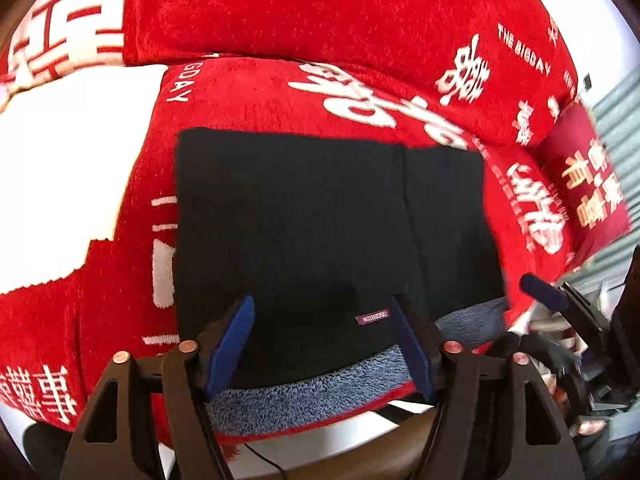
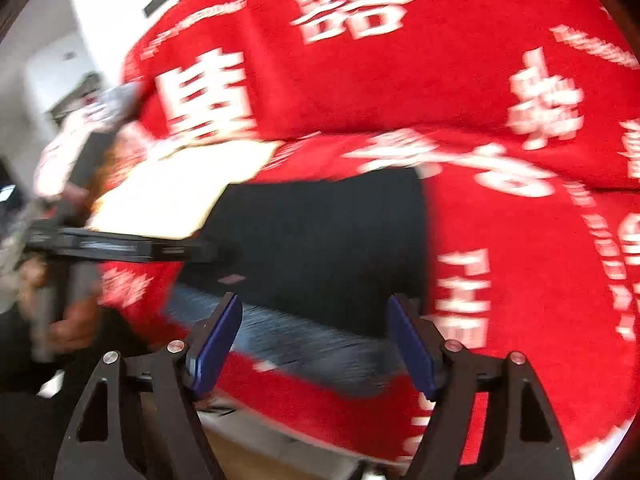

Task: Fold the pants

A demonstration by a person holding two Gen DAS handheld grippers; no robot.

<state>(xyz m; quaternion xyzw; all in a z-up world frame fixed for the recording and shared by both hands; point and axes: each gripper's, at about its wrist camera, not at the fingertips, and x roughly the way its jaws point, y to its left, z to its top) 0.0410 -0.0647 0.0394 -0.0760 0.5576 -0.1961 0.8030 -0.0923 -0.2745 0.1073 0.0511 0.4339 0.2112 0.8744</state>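
Note:
The black pants lie folded into a flat rectangle on the red sofa seat, with grey fleece lining showing along the near edge and a small label. My left gripper is open and empty, its blue pads just above the near edge of the pants. In the right wrist view, which is blurred, the pants lie ahead. My right gripper is open and empty over the near edge of the pants. The right gripper also shows at the right edge of the left wrist view, and the left gripper in the right wrist view.
The sofa wears a red cover with white characters, and a backrest rises behind the seat. A dark red cushion lies at the right. A white patch of cover lies left of the pants. The seat's front edge is just below the grippers.

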